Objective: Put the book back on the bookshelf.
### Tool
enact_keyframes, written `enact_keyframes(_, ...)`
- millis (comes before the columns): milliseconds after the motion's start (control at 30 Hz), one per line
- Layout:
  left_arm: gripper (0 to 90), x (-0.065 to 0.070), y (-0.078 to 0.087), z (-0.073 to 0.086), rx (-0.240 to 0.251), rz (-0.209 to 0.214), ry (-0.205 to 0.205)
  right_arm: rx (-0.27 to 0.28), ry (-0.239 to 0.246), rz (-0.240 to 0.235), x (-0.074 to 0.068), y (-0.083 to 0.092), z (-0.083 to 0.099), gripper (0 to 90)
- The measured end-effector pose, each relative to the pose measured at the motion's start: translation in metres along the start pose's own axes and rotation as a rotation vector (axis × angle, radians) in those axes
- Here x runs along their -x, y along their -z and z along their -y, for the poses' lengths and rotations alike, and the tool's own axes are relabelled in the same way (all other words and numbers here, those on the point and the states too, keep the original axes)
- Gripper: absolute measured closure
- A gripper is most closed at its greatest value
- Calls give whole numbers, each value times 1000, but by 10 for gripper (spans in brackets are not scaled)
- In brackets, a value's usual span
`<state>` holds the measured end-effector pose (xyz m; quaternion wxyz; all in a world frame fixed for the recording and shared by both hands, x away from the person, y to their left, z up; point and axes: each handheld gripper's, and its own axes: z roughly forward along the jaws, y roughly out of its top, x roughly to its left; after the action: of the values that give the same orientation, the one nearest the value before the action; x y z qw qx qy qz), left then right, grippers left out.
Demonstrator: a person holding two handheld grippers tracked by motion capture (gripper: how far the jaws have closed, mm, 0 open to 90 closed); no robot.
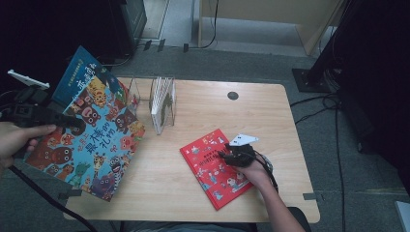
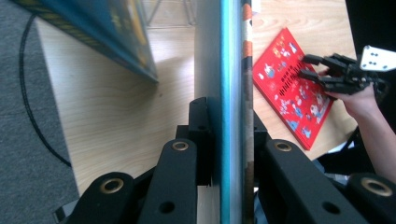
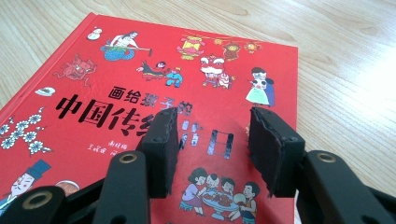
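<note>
Left tool (image 2: 224,140) gripping upright book (image 2: 231,70)

Our left gripper (image 1: 72,122) is raised at the left, jaws clamped together, while our right gripper (image 1: 223,155) hovers low, jaws parted, forearm reaching forward.

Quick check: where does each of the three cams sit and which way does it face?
High view: above the person's side, looking forward and down on the table; both forearms enter from below.
Left gripper view: along its jaws, clamped on the animal book.
Right gripper view: open jaws over the red book.
Shared: red book and right gripper also show in the left gripper view.
</note>
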<state>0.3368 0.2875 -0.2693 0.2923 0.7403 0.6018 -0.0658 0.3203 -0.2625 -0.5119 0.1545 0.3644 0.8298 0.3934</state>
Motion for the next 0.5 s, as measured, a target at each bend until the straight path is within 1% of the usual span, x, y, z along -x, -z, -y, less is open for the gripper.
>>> enact_keyframes(100,809,-5,5,-3,7,-36,5,-1,-1,0,0,0,0,529)
enact_keyframes(200,808,-10,10,-3,17,-63,27,0,-1,-1,0,-1,0,529)
enact_keyframes(267,809,-14,11,-3,22,-70,39,2,1,-1,0,-1,-1,529)
enact_keyframes(367,809,-18,13,-4,43,-78,57,3,1,0,0,-1,-1,529)
enact_keyframes(500,810,-24,17,-8,58,-75,75,2,-1,1,0,-1,-1,530)
